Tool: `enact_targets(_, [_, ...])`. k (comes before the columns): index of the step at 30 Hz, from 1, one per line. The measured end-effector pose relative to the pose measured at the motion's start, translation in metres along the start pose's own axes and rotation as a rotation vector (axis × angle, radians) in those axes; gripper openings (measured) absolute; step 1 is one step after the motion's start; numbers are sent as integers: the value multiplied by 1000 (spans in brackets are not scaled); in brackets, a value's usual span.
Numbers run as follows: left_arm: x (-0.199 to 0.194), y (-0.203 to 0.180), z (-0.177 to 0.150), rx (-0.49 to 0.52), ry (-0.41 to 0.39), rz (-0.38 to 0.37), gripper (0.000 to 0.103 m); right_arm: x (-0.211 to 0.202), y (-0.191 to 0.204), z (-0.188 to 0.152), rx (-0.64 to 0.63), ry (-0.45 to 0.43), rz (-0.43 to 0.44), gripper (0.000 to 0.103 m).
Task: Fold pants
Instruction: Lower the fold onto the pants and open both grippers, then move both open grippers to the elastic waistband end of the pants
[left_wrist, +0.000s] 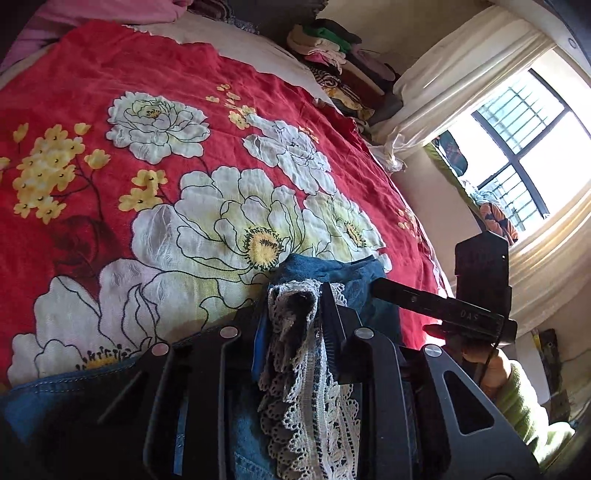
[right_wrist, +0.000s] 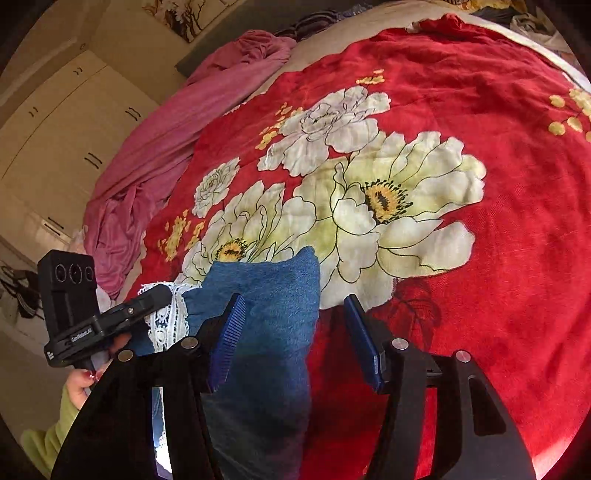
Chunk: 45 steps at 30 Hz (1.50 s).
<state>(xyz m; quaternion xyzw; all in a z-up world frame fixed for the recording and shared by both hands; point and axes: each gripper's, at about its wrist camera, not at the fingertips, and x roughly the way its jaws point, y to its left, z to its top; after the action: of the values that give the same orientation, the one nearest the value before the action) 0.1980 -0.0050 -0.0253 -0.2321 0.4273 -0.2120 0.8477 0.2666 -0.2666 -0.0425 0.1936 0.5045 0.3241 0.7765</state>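
**Gripping the lace hem on the bed**

Clamping a bunch of white lace trim (left_wrist: 306, 369) at the bottom centre of its frame, the left gripper (left_wrist: 295, 317) had its fingers nearly together on the blue pants (right_wrist: 269, 306). The denim lay on the red floral bedspread (right_wrist: 480, 258) (a pink sheet (right_wrist: 147, 177) sat crumpled in the upper left of the right view). The right gripper (right_wrist: 295, 325) hovered with fingers wide apart, its left blue pad (right_wrist: 227, 339) over the denim, holding nothing.
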Motion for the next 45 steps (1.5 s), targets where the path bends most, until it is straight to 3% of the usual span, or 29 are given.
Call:
enact_targets(1, [0, -2, 0, 14, -4, 17, 18, 2, 5, 1, -19, 2, 8, 16])
enact_targets(3, [-2, -4, -1, 46, -11, 71, 18, -1, 25, 1, -118, -24, -46, 14])
enact_targets(6, [5, 0, 0, 45, -10, 124, 18, 12, 36, 0, -217, 0, -222, 15])
enact_targets(10, [19, 7, -3, 32, 24, 189, 19, 20, 37, -5, -261, 10, -287, 20])
enact_targets(11, [17, 7, -4, 28, 19, 190, 21, 15, 39, -5, -264, 0, -293, 27])
enact_targets(12, [13, 7, -4, 24, 11, 192, 21, 6, 40, -6, -263, -22, -285, 42])
enact_targets(14, [1, 2, -5, 37, -13, 202, 23, -16, 46, -10, -269, -77, -256, 56])
enact_targets(18, [-22, -16, -11, 71, -33, 242, 35, -56, 65, -30, -317, -155, -230, 63])
enact_targets(22, [-47, -34, -31, 81, -41, 252, 41, -76, 73, -64, -341, -155, -232, 64])
enact_targets(29, [-78, -56, -91, 111, -51, 276, 42, -84, 81, -127, -387, -141, -279, 65])
enact_targets(35, [-63, -70, -134, 149, -2, 319, 42, -61, 92, -166, -490, -62, -359, 65])
enact_targets(39, [-35, -70, -156, 206, 81, 438, 42, -36, 79, -182, -513, 15, -447, 65])
enact_targets(45, [-39, -65, -158, 186, 65, 418, 42, -40, 75, -182, -467, 7, -414, 65])
